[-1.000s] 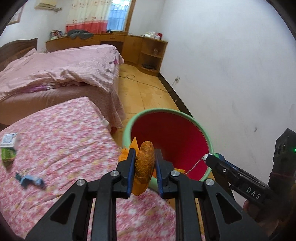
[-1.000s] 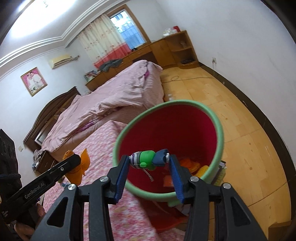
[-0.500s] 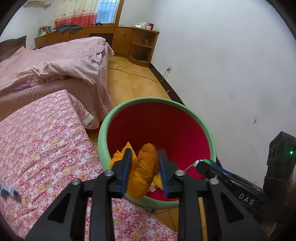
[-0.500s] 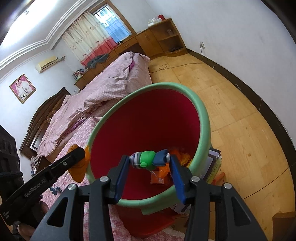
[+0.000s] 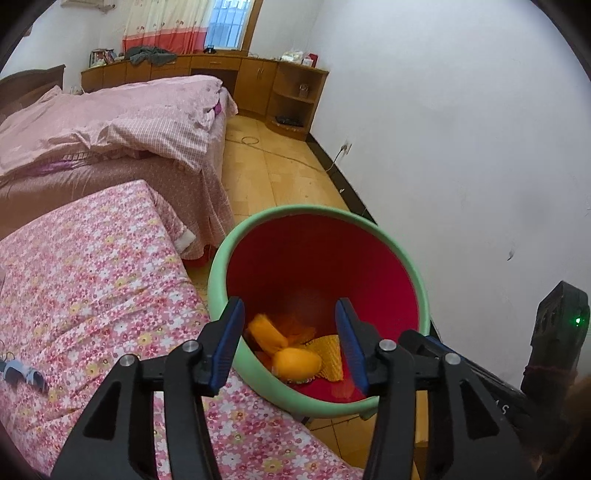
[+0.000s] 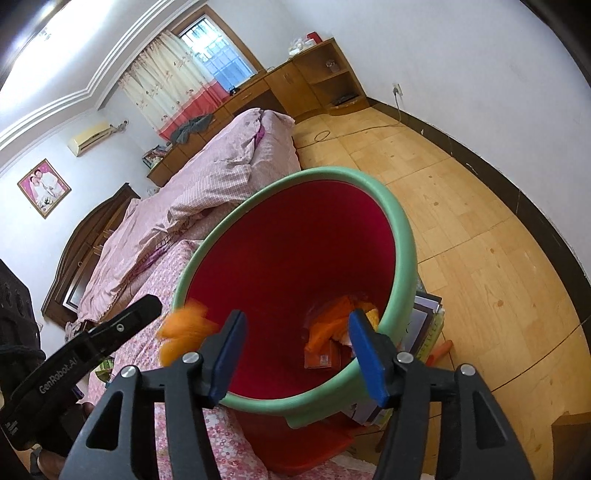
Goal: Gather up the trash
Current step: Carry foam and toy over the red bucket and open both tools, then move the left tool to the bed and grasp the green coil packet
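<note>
While both tongs open, orange trash point(image 5: 295, 363) inside red bin point(image 5: 421, 280)

**Bright daylight, heavy fisheye warp**

Daylight enters through the curtained window point(image 5: 225, 24) at the far wall and lights the room evenly; shadows are soft. The ceiling point(image 6: 48, 44) glares white in the right wrist view. Both views bend strongly toward dark circular corners. An orange scrap point(image 6: 184, 328) is smeared by motion blur.

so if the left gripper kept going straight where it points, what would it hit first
Probably the orange trash in the red bin. The left gripper, jaws opening and empty, aims into its mouth; depth is unclear.
</note>
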`<state>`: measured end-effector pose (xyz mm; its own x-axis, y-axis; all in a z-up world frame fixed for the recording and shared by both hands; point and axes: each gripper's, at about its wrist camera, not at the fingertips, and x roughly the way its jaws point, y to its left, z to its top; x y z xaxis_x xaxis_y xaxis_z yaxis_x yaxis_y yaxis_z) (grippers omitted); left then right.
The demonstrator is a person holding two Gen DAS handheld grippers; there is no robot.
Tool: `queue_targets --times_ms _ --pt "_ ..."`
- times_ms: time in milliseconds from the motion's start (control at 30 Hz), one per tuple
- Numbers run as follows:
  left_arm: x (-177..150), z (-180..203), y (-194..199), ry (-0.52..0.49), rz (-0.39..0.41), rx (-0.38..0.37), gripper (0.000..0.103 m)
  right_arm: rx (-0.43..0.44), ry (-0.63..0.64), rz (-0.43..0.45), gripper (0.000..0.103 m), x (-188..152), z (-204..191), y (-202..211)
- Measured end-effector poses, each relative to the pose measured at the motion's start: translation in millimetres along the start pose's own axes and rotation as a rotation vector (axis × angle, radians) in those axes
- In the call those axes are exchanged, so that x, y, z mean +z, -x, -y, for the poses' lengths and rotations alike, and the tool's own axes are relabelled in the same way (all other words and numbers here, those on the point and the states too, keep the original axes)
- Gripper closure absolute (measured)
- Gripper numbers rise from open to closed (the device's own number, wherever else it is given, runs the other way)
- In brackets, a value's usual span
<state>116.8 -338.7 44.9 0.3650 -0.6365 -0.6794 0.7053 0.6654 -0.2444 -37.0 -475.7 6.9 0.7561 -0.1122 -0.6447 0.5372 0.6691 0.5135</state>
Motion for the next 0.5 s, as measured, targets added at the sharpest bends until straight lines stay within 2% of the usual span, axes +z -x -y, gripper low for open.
queue_targets --times_ms 233,500 --pt "0 -4 13 0.018 0.008 0.014 0.052 0.002 -0.001 0.008 0.042 0 -1 4" --pt "0 -28 44 0.029 0.033 0.088 0.051 0.024 0.012 0.016 0.04 0 -16 12"
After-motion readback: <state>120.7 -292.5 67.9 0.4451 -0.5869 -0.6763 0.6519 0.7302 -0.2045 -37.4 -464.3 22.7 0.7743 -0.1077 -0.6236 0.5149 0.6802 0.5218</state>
